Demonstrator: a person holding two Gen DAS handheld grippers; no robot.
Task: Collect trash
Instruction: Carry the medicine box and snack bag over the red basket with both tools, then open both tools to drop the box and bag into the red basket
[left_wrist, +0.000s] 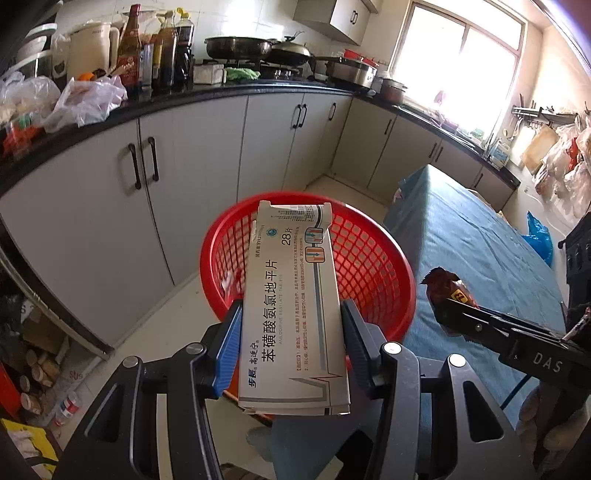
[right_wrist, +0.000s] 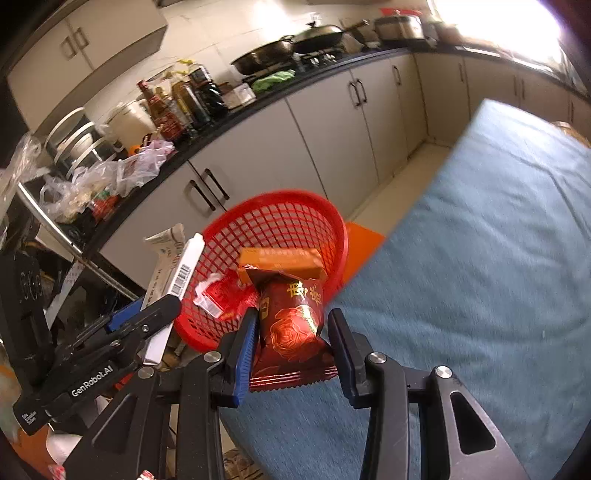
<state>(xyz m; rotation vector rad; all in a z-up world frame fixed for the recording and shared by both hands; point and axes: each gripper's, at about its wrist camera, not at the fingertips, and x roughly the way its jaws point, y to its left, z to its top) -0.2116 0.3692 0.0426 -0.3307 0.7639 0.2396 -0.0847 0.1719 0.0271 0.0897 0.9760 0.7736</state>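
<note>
Left tongs (left_wrist: 291, 332) clamped on white medicine box (left_wrist: 291, 295), held over red basket (left_wrist: 373, 266) ready for drop; right tongs (right_wrist: 291, 343) clamped on red snack wrapper (right_wrist: 291, 317) beside basket rim, above blue-covered worktop (right_wrist: 480, 258), waiting turn

The basket (left_wrist: 373, 258) is bright red with an open grid of square holes. Above it, the medicine box (left_wrist: 295, 317) is white with grey lines, black characters and two small orange-framed pictures. Right of the basket, the snack wrapper (right_wrist: 291, 325) is dark red with a gold rose outline and gold characters (its bottom edge is zigzag-cut). Inside the basket lies an orange box (right_wrist: 280, 262). The table (right_wrist: 480, 277) beside the basket wears plain teal-blue cloth.
</note>
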